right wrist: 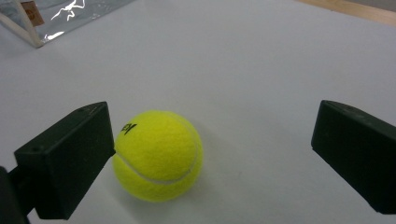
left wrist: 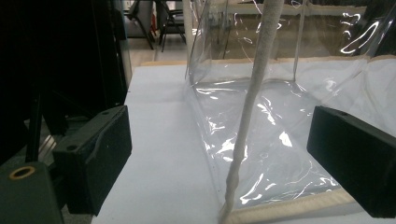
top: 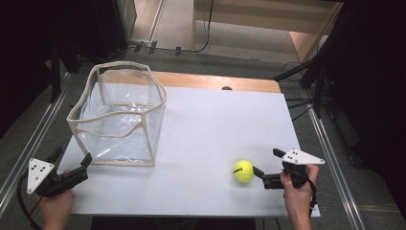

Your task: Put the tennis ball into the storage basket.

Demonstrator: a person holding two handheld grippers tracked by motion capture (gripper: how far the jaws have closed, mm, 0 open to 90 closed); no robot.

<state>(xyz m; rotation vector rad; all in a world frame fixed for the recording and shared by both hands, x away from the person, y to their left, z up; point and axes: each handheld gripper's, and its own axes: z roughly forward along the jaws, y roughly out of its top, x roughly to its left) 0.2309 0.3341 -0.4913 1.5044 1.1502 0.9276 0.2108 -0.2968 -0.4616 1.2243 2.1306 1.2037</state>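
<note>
My right tongs (right wrist: pixel 212 154) stand wide open around the yellow tennis ball (right wrist: pixel 158 155), which rests on the white bench (top: pixel 206 129) near its front right, against one jaw and well apart from the other. My left tongs (left wrist: pixel 219 158) are open too, jaws either side of the near corner of the clear bag (top: pixel 119 115).

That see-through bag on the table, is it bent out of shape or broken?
The clear bag stands upright, but its cream-edged rim sags and waves unevenly, and its plastic walls are creased. That looks like soft material slumping; no tear shows. The tennis ball lies intact outside it.
</note>
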